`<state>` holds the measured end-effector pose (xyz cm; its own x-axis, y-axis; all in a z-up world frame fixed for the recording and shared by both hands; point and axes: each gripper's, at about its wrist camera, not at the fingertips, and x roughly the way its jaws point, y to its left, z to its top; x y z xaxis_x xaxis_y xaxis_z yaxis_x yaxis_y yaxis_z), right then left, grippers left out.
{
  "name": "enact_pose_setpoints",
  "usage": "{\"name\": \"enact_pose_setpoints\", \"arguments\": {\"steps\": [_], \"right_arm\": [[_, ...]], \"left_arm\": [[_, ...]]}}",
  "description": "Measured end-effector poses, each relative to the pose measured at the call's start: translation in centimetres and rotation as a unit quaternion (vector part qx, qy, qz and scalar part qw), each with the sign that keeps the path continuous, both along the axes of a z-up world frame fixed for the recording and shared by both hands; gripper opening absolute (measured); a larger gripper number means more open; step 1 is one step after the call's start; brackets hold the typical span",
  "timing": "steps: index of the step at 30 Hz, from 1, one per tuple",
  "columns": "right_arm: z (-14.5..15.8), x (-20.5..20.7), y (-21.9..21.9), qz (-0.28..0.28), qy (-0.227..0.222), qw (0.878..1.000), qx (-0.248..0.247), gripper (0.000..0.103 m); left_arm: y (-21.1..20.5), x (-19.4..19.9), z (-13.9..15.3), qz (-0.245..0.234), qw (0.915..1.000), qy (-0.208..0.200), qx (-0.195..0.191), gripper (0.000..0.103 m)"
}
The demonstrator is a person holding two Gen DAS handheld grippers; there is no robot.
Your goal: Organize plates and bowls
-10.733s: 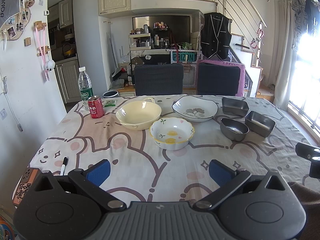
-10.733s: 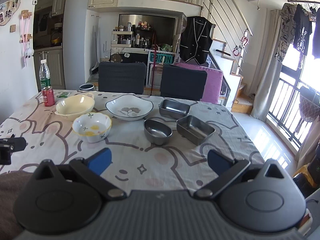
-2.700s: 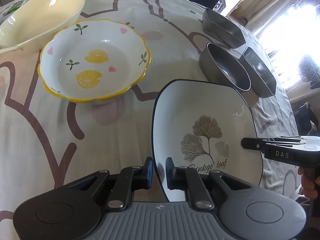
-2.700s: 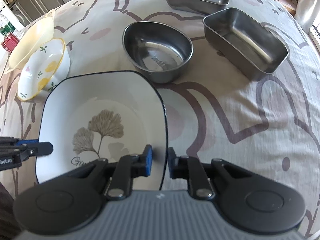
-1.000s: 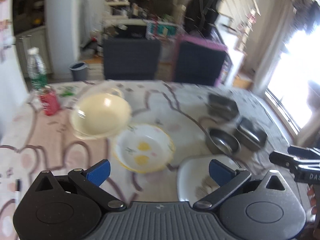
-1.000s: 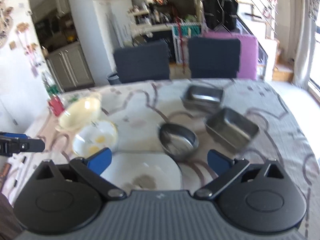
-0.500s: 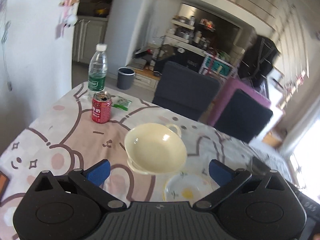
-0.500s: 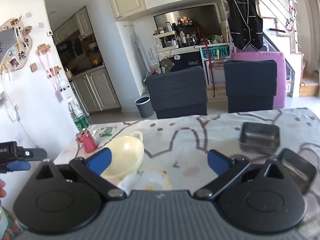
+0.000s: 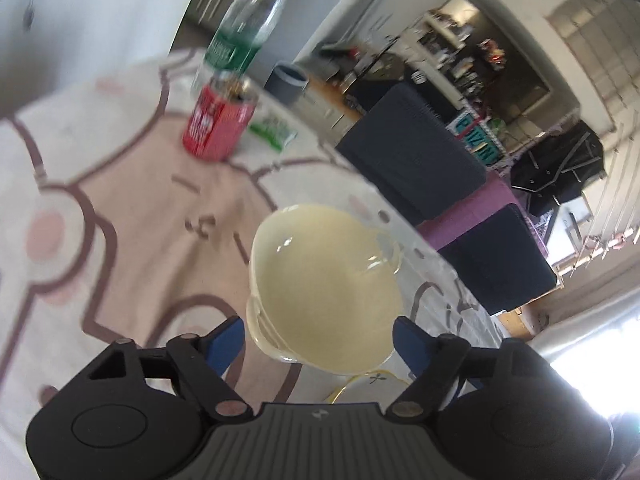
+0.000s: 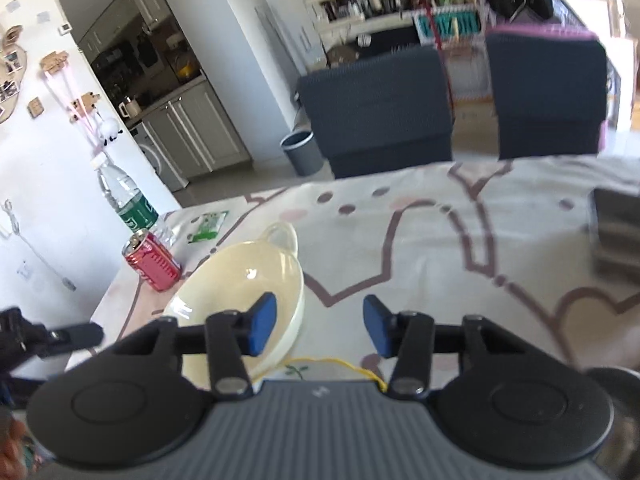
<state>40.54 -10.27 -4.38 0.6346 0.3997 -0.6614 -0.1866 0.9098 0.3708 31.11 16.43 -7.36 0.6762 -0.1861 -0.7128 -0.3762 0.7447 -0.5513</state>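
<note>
Both grippers stand apart, holding nothing. Left gripper straddles the cream bowl at lower centre of frame; right gripper overlaps its right rim. Risk: one-sided clamping tips the bowl onto the yellow-rimmed bowl directly below.

The left tool is rolled at a slant, its two blue-padded fingers spread wide with nothing between them. The right tool is held level, its blue pads parted by a narrower gap, gripping nothing. The left tool's tip shows at the right view's left edge.
</note>
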Motion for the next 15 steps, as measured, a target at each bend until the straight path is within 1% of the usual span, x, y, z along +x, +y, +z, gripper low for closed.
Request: {"name": "enact_pose_setpoints", "arguments": {"steps": [2, 4, 5, 7, 9, 10, 12, 14, 15], "right_arm": [[-1.0, 1.5, 0.6, 0.009, 0.013, 1.0, 0.007, 0.046], [-1.9, 2.5, 1.6, 0.016, 0.023, 1.0, 0.011, 0.042], [-2.4, 3.2, 2.2, 0.021, 0.025, 0.999, 0.012, 0.042], [-2.7, 4.1, 3.0, 0.03, 0.024, 0.999, 0.004, 0.042], [-3.2, 4.4, 3.2, 0.028, 0.022, 0.999, -0.002, 0.042], [-3.6, 4.7, 3.2, 0.029, 0.026, 0.999, 0.004, 0.042], [-4.1, 4.8, 3.2, 0.031, 0.038, 0.999, 0.014, 0.042], [-4.6, 4.9, 3.2, 0.038, 0.043, 0.998, 0.013, 0.041], [-4.7, 4.9, 3.3, 0.044, 0.042, 0.998, 0.013, 0.036]], "left_arm": [[-0.1, 0.8, -1.4, -0.001, 0.9996, 0.016, -0.023, 0.068], [-0.2, 1.3, -2.4, 0.002, 0.9989, 0.03, -0.036, 0.062], [-0.3, 1.2, -2.1, 0.009, 0.9993, 0.023, -0.027, 0.06], [-0.4, 1.8, -1.9, 0.0, 0.9998, 0.01, -0.02, 0.057], [-0.7, 2.1, -2.3, 0.001, 0.9997, 0.021, -0.01, 0.052], [-0.7, 2.0, -2.3, 0.001, 0.9997, 0.023, -0.008, 0.048], [-0.6, 1.5, -2.0, 0.011, 0.9995, 0.028, -0.006, 0.047], [-0.4, 1.0, -1.8, 0.018, 0.9994, 0.028, -0.003, 0.047], [-0.3, 0.8, -1.9, 0.024, 0.9992, 0.033, 0.0, 0.047]]}}
